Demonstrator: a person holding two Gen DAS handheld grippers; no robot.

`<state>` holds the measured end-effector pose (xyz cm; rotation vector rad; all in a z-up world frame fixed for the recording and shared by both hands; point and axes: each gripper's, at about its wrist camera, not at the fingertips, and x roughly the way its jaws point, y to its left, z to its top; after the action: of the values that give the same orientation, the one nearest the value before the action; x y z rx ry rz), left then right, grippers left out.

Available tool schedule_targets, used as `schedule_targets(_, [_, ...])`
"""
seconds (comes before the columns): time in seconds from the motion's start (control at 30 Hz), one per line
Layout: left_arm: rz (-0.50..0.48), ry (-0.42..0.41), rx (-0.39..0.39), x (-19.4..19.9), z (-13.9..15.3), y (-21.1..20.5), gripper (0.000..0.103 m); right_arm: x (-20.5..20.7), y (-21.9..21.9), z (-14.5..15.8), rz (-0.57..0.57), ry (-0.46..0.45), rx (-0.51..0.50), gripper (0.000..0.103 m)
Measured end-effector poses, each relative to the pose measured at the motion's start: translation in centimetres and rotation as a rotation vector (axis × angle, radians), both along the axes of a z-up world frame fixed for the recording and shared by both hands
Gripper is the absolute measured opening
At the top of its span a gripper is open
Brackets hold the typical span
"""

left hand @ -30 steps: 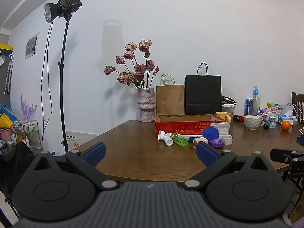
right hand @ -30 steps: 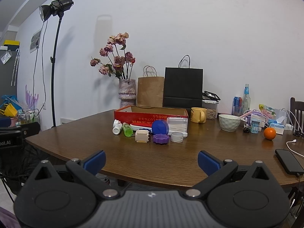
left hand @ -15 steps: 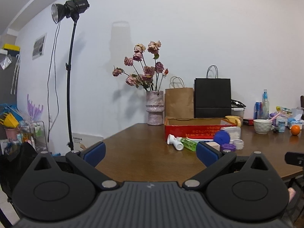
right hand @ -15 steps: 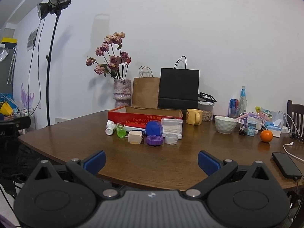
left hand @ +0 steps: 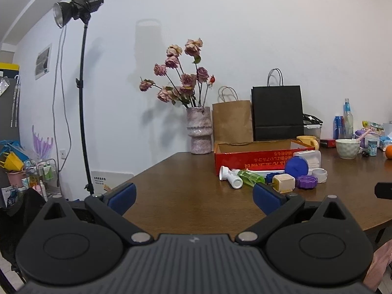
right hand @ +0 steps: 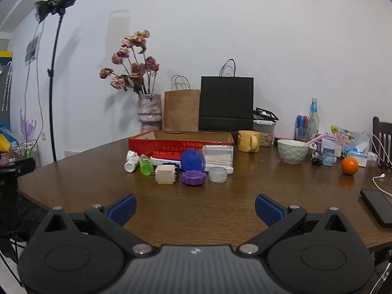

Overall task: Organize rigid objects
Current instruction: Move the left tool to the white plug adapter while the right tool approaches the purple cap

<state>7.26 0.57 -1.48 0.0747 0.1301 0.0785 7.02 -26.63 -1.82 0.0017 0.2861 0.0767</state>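
Observation:
A red cardboard box lies open on the brown table. In front of it sits a cluster: a white bottle, a green bottle, a cream cube, a purple lid, a blue round lid, a clear plastic box and a white ring. My right gripper is open, well short of the cluster. My left gripper is open too, near the table's left corner, with the cluster ahead to its right.
A vase of dried roses, a brown paper bag and a black bag stand at the back. To the right are a yellow mug, a white bowl, an orange and a phone. A light stand rises on the left.
Both grippers have come closer to the table and swung slightly, so the cluster looks larger. Both stayed open and nothing on the table moved.

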Motion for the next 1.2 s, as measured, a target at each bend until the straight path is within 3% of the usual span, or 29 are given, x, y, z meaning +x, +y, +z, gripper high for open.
schedule_targets(0.43, [-0.035,0.043,-0.010,5.9,0.1,-1.5,0.103,6.4,-1.0,-0.1,-0.015,0.053,0.024,0.103])
schedule_targets(0.77, [-0.066,0.127,-0.042,11.4,-0.3,-3.1,0.103,11.8,-1.7,-0.4,-0.019,0.095,0.023,0.103])
schedule_targets(1.2, [-0.117,0.187,-0.035,15.7,-0.9,-8.0,0.103,17.8,-4.1,-0.9,0.013,0.152,0.018,0.103])
